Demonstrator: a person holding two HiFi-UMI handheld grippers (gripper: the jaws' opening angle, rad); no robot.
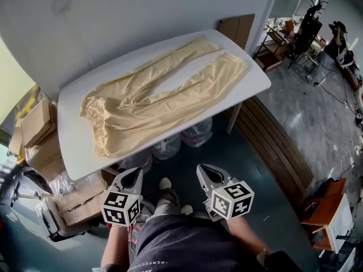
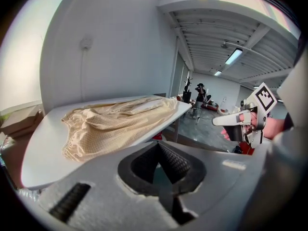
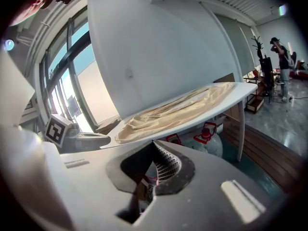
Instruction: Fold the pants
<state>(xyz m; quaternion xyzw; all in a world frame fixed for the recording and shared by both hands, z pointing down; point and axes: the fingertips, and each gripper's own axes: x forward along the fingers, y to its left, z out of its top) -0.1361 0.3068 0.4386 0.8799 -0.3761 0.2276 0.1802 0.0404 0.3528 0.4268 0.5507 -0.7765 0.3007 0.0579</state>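
- Left gripper [image 1: 135, 175]: jaws closed together with nothing between them. It is held low in front of the person's body, off the table [image 1: 258, 86].
- Right gripper [image 1: 205, 171]: jaws likewise closed and empty, level with the left gripper and apart from it.
- Hidden: the marker cubes cover both hands, so only the forearms show in the head view.
- Pants [image 1: 153, 103]: tan, spread flat on the white table. The waistband is toward the table's left end and both legs run toward the far right corner.
- Hard to read: folds bunch at the seat, so where the two legs join cannot be made out.
- Under the table: clear bags [image 1: 195, 132] are partly cut off by the tabletop. The right gripper view shows red handles on them [image 3: 207, 136].
- Left gripper view: the pants [image 2: 110, 124] appear edge-on, and the right gripper [image 2: 226, 121] shows at the right margin.
- Right gripper view: the left gripper [image 3: 96, 137] shows low at the left, below the table edge [image 3: 240, 93].
- Edges: the waistband lies close to the table's near left edge. A bare strip of tabletop runs along the near side, and the right end is bare.
- The table's far long side stands at the wall [image 1: 113, 16].
- Open room: bare floor lies between the person's shoes [image 1: 164, 184] and the table. Cardboard boxes [image 1: 37, 123] crowd the left end, and wooden planks [image 1: 272, 135] lie at the right.
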